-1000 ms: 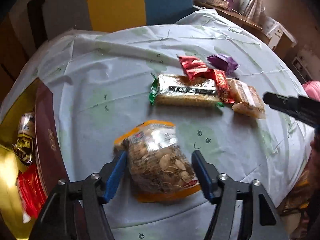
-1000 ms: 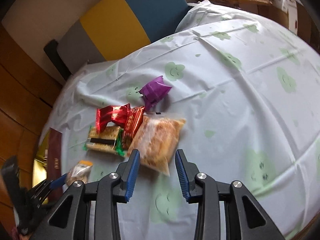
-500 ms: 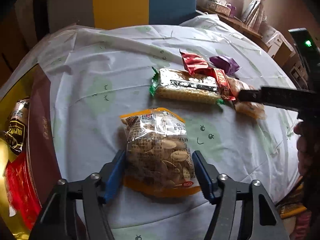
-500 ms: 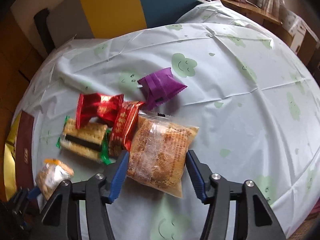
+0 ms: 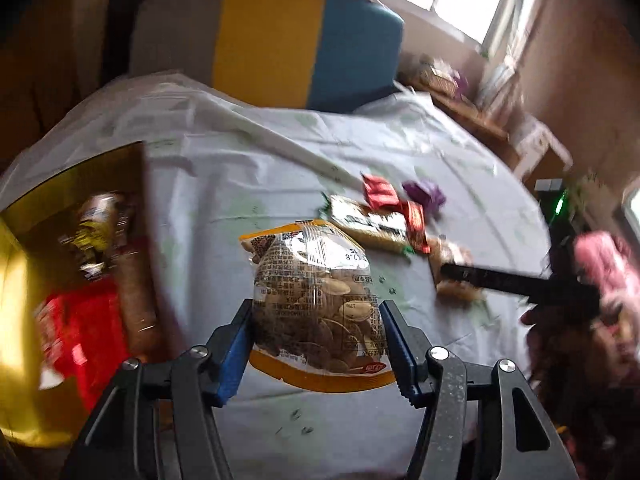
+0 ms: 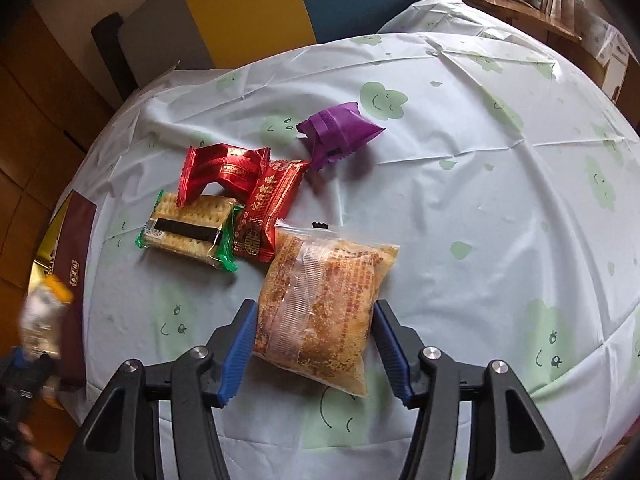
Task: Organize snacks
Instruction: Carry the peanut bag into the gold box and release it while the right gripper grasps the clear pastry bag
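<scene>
Now the left gripper (image 5: 318, 344) is clamped on a clear nut bag (image 5: 316, 300) with orange ends; both blue pads press its sides and the bag stands up in the lower middle of the left view, seemingly lifted off the cloth (image 5: 224, 184); the frame is blurred. At the left edge of that view sits a gold box (image 5: 76, 176) with a dark red wall; inside lie a red pack (image 5: 84, 328) and a dark printed packet (image 5: 96, 232), both smeared. In the middle right the other snacks lie in a cluster; the right gripper's black finger reaches across them from the right edge, beside a pink sleeve (image 5: 604, 264).

From the right view, the right gripper (image 6: 314, 346) stands apart around a crumb pack (image 6: 320, 308), a clear bag of orange-brown cake lying flat on the cloth in the lower middle; the left pad seems to touch its edge, the right pad stands just beside it; whether they press I cannot tell. Above and left of it lie a dark red bar (image 6: 268, 208), a cracker pack (image 6: 188, 228) with green ends, a shiny red wrapper (image 6: 220, 172) partly over the crackers, and a purple pouch (image 6: 340, 132) a little apart at the top. At the left edge the nut bag shows blurred, near the box's wall.
</scene>
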Demonstrator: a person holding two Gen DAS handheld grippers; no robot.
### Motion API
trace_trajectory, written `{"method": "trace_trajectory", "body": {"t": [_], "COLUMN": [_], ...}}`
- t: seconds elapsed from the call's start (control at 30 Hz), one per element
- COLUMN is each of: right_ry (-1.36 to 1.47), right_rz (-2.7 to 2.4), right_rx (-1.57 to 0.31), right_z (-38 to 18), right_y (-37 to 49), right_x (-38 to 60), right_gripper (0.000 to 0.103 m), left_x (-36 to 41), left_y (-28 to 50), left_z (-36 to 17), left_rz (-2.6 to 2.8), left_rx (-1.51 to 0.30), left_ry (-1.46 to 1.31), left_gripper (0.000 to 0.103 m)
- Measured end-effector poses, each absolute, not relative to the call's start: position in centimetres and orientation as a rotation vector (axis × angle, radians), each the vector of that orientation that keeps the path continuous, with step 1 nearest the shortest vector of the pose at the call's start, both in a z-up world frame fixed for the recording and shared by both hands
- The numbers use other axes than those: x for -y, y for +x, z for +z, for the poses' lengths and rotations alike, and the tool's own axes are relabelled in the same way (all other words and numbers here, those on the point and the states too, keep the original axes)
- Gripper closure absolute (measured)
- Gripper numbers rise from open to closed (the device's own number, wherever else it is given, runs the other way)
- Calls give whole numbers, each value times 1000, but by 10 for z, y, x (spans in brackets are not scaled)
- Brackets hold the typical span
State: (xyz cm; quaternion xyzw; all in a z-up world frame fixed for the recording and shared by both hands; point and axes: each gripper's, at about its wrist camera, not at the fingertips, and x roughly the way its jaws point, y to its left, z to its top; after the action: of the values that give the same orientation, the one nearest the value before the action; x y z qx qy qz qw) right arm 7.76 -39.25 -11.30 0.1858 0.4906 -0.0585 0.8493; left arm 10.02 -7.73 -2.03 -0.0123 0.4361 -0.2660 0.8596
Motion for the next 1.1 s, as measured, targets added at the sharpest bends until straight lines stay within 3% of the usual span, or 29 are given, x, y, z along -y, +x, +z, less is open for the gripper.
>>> {"method": "trace_trajectory", "body": {"t": [0.17, 0.43, 0.67, 0.83, 1.1], "right_ry": [349, 303, 263, 256, 234], "right_rz": [-128, -128, -134, -131, -140], "right_rx": [-1037, -1058, -1066, -1068, -1062], "right_z": [-113, -113, -114, -115, -116], "right_y": [78, 80, 84, 84, 86], "right_x": [388, 385, 380, 381, 378], "right_gripper": [44, 44, 44, 44, 44], "left_x": [5, -100, -104, -97, -103], "left_y": [116, 188, 249, 281, 235], "left_z": [-3, -22, -38, -51, -24], "left_rz": [-416, -159, -135, -110, -36], "left_rx": [-908, -1028, -1066, -1091, -974], "left_ry": [-161, -356, -369, -328, -241], "left_gripper": [41, 41, 39, 22, 22]}}
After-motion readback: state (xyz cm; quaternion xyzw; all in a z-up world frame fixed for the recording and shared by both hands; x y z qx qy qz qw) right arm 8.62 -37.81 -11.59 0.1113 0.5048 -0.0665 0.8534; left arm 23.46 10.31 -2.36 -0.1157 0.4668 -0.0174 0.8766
